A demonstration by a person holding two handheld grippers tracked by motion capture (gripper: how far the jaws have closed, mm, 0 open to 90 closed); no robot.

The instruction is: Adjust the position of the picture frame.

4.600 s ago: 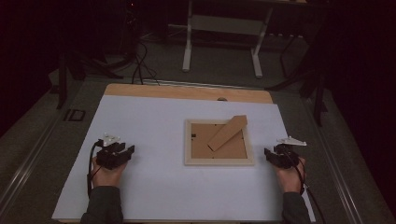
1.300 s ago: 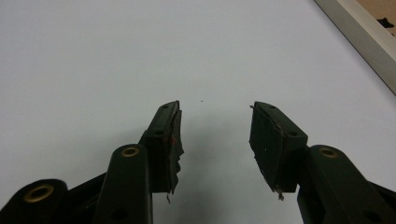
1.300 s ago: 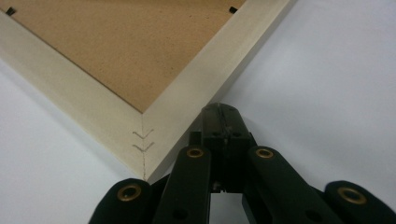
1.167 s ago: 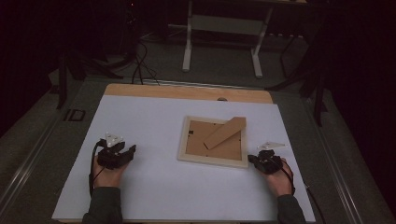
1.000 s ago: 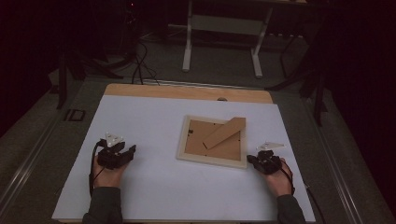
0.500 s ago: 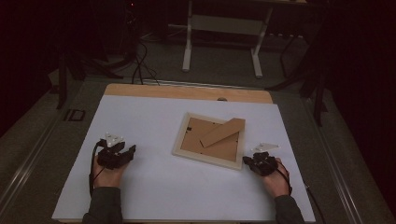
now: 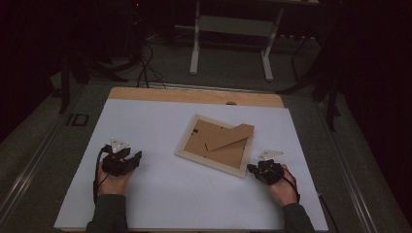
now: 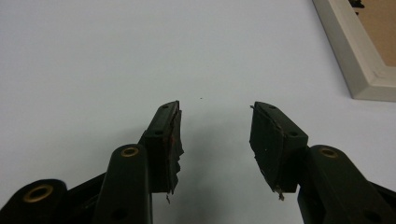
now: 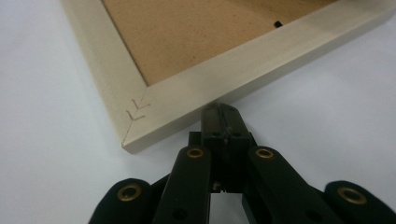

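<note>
A pale wooden picture frame lies back-up and skewed, right of centre on the white table sheet — its brown stand flap angled across the backing. The right gripper, jaws pressed together, touches the frame's near edge by a corner. The left gripper rests well apart — its 2 jaws spread, empty.

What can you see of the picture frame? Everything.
The picture frame lies face down and skewed on the white table cover: pale wooden border, brown fibreboard back, an easel stand folded across it, small black clips. V-shaped staples mark one mitred corner. The shut right claw presses against its near edge by that corner.
</note>
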